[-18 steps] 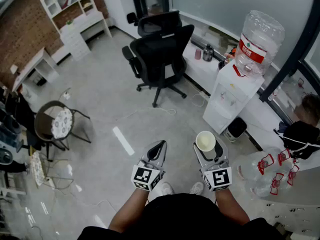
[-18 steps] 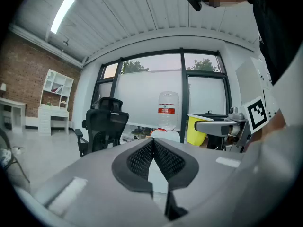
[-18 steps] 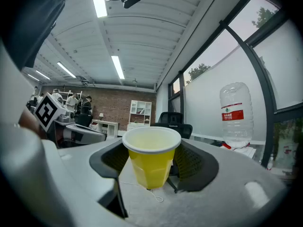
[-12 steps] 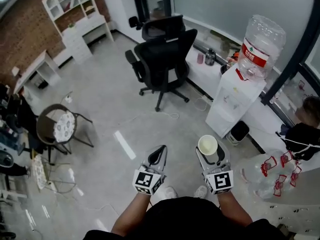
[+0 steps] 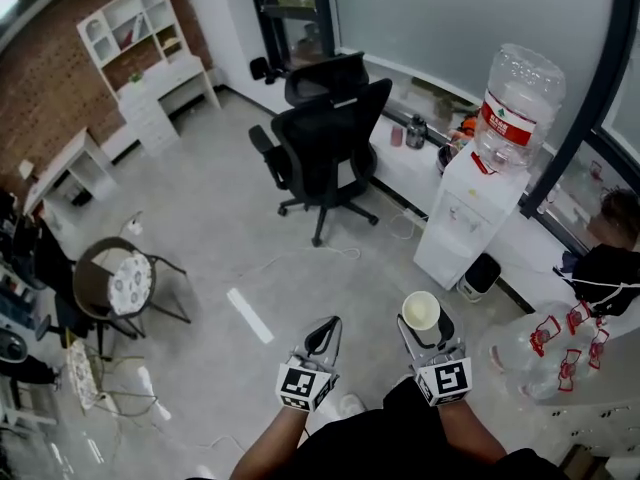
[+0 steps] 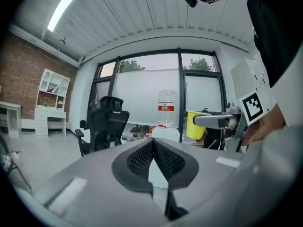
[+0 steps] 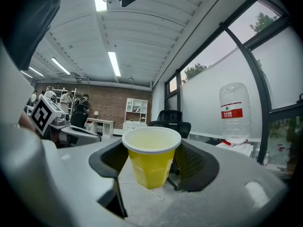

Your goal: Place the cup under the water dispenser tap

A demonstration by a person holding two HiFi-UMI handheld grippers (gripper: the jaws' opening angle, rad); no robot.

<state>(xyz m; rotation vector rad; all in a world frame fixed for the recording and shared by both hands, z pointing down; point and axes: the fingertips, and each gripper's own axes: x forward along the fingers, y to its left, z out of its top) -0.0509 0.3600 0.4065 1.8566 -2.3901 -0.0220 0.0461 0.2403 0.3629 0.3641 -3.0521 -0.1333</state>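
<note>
A yellow paper cup (image 5: 421,310) with a white inside stands upright between the pads of my right gripper (image 5: 423,321), which is shut on it. In the right gripper view the cup (image 7: 151,162) fills the gap between the dark pads (image 7: 196,167). My left gripper (image 5: 327,328) is beside it on the left, shut and empty, its jaws meeting (image 6: 152,151). The white water dispenser (image 5: 462,213) with a clear bottle (image 5: 517,93) on top stands ahead and to the right, well apart from the cup. Its taps are too small to make out.
A black office chair (image 5: 325,133) stands ahead at the centre. A small black bin (image 5: 480,272) sits by the dispenser's foot. Clear bottles with red handles (image 5: 545,353) lie at the right, near a seated person (image 5: 612,263). A round-cushion chair (image 5: 125,278) is at the left.
Both grippers sit lower in the head view and the room has shifted slightly. The cup stays upright in the right gripper. The left gripper stays shut.
</note>
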